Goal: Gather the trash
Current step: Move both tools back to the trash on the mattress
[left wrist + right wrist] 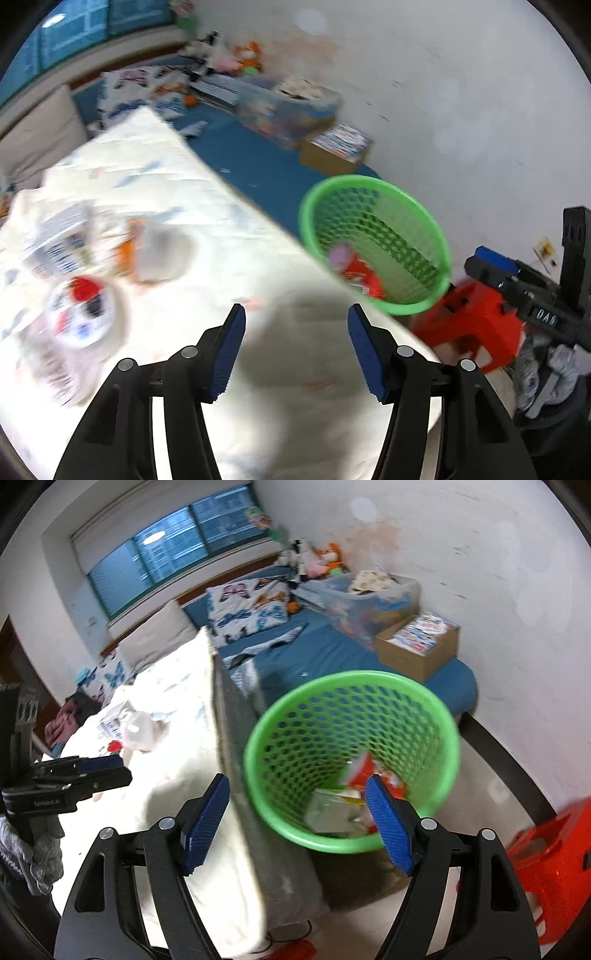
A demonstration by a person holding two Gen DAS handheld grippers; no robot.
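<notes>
My left gripper [297, 314] is open and empty above a white cloth-covered surface [207, 206]. A blurred pile of trash lies on the cloth to its left: a round lid with a red patch [83, 314], a crumpled white wrapper [162, 254] and printed paper. Beyond the cloth's edge stands a green mesh basket [384, 229] with a red wrapper [360, 277] in it. My right gripper [297, 786] is open and empty over the near rim of the basket [332, 720], which holds a red wrapper [365, 771] and a pale carton [332, 808]. Each gripper shows in the other's view: the right gripper [487, 266], the left gripper [110, 768].
A red plastic stool [554, 864] stands on the floor right of the basket. Behind it a blue mattress [332, 650] carries a cardboard box of books [421, 646], a clear storage bin [369, 602], pillows and soft toys. The white wall runs along the right.
</notes>
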